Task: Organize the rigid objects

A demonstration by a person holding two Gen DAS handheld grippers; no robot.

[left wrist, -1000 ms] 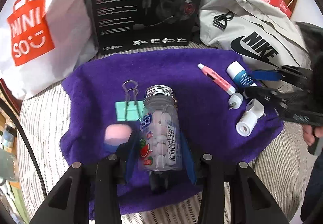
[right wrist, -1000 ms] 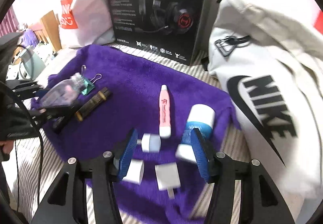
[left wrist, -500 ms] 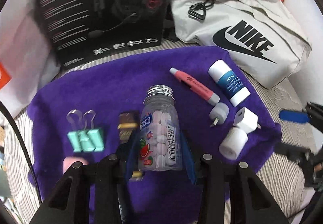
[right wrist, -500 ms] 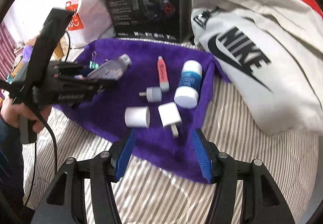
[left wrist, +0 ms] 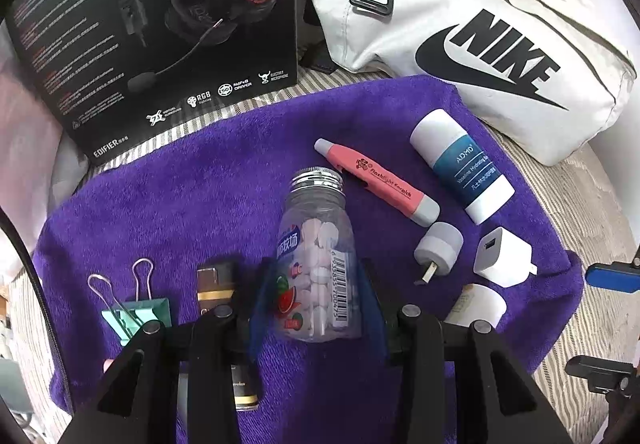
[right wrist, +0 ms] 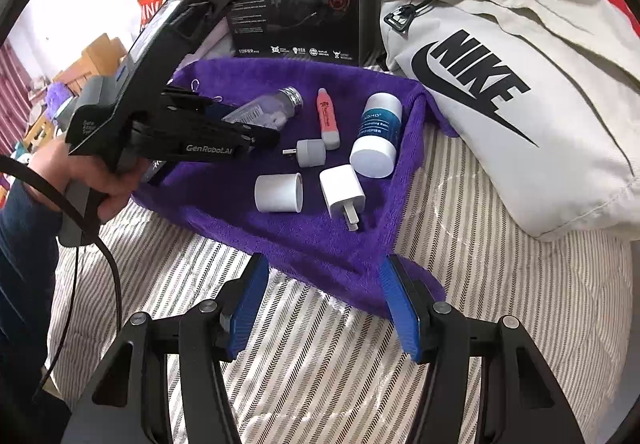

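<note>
A white Nike bag (left wrist: 480, 43) and a black headset box (left wrist: 168, 23) back the purple towel (left wrist: 224, 195) on the striped bed (right wrist: 320, 344). My left gripper (left wrist: 316, 296) has its jaws clamped on a clear candy bottle (left wrist: 318, 256) at mid-towel, metal cap toward 12 o'clock. At its 2 o'clock lie a balm tube (left wrist: 460, 163) and pink pen (left wrist: 376, 181); at 9, a green clip (left wrist: 136, 312). My right gripper (right wrist: 324, 304) hangs wide open and empty.
</note>
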